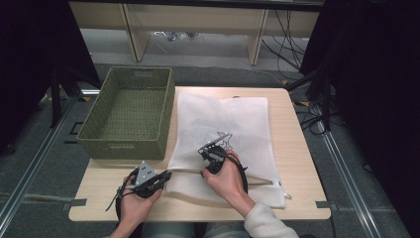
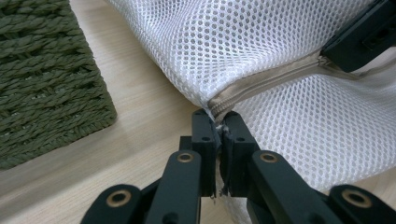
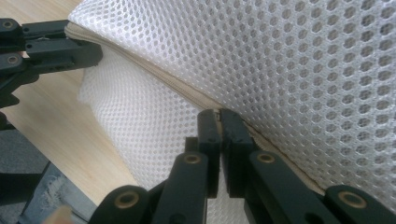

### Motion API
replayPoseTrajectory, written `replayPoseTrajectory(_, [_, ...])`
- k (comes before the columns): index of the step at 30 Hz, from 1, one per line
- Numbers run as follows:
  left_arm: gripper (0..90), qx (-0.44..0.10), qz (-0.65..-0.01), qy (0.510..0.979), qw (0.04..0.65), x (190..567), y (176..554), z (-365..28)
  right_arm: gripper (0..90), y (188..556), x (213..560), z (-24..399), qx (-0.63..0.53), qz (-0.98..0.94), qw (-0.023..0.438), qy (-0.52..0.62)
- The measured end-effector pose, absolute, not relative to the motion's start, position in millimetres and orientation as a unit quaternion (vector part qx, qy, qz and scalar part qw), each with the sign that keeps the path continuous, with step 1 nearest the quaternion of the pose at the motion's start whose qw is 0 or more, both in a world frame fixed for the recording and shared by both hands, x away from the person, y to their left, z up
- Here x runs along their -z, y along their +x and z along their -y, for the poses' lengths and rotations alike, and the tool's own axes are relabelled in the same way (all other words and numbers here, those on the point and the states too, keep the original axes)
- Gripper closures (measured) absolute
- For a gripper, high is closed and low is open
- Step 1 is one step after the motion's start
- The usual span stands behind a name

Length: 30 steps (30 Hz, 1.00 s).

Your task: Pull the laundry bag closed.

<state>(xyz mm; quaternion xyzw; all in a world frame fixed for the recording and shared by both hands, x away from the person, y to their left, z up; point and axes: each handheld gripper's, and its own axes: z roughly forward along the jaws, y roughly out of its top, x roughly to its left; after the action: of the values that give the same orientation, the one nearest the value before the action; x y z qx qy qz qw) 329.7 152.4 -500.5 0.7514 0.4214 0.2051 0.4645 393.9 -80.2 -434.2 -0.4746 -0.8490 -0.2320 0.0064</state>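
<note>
The white mesh laundry bag lies flat on the wooden table, just to the right of the green woven basket. A beige zipper runs along the bag's near edge.

Left gripper: the 2 jaws are closed on the corner of the bag at the zipper's end, with fabric pinched between the pads. In the high view this gripper sits at the bag's near left corner.

Right gripper: the 2 jaws are closed on the zipper line farther along the same edge. What exactly the pads pinch there is too small to tell. The bag fabric is lifted slightly between the 2 grip points.
</note>
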Motion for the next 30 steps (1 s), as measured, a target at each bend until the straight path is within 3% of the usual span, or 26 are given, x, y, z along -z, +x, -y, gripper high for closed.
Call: replayPoseTrajectory(30, [84.1,-0.201,-0.425,0.749,0.466,502,330,-153,88.3,397,434,90,0.223,0.851,-0.009,-0.474])
